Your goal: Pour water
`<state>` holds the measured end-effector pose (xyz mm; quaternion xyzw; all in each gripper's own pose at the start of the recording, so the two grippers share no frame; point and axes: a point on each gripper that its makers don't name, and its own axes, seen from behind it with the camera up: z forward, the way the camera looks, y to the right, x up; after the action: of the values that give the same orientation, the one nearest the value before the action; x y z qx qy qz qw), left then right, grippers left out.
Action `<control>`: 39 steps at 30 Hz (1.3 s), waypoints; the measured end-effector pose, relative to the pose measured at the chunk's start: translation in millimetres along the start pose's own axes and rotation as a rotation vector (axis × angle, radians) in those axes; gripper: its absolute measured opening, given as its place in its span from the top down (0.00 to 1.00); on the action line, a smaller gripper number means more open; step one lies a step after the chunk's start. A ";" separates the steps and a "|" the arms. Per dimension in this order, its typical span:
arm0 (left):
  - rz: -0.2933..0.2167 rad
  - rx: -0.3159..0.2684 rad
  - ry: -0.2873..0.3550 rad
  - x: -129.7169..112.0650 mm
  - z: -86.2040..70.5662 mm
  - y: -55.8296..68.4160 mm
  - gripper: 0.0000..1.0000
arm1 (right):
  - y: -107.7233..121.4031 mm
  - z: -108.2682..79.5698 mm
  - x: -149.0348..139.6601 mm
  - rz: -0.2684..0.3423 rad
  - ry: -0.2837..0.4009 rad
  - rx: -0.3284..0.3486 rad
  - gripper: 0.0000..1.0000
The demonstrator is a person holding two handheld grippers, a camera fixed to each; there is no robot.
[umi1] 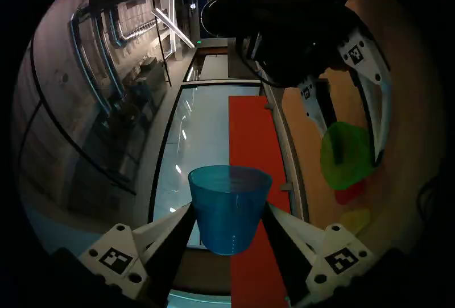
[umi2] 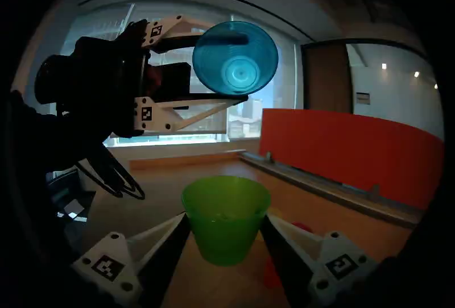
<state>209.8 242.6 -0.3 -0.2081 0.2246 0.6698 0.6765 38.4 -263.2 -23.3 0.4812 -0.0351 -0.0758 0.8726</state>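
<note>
Gripping blue cup (umi2: 235, 58) tipped sideways, L gripper (umi1: 229, 212) is clenched on it; R gripper (umi2: 226, 223) grasps green cup (umi2: 226, 217) upright, lower, over desk (umi2: 159, 186), inboard of its edges; risk, I judge: stream misses rim, wets desk.

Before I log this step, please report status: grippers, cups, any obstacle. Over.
Left gripper shut on blue cup, right gripper shut on green cup. Blue cup tipped sideways, above green cup. No stream seen. Nothing between cups.

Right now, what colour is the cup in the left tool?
The cup is blue, clearest in left gripper view.
</note>
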 end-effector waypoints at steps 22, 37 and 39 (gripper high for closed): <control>-0.478 -0.011 -0.003 -16.7 9.0 16.0 0.20 | 5.7 -3.0 1.4 0.002 0.012 -0.016 0.14; -0.989 0.002 0.034 -27.2 7.9 21.5 0.20 | 9.2 -6.5 7.6 0.000 0.023 -0.033 0.14; -1.065 0.004 0.050 -25.8 6.4 19.7 0.20 | 10.2 -7.2 9.3 0.002 0.027 -0.035 0.14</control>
<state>190.3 225.7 20.4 -0.3079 0.1052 0.2280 0.9177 49.6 -253.4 -18.7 0.4666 -0.0223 -0.0692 0.8815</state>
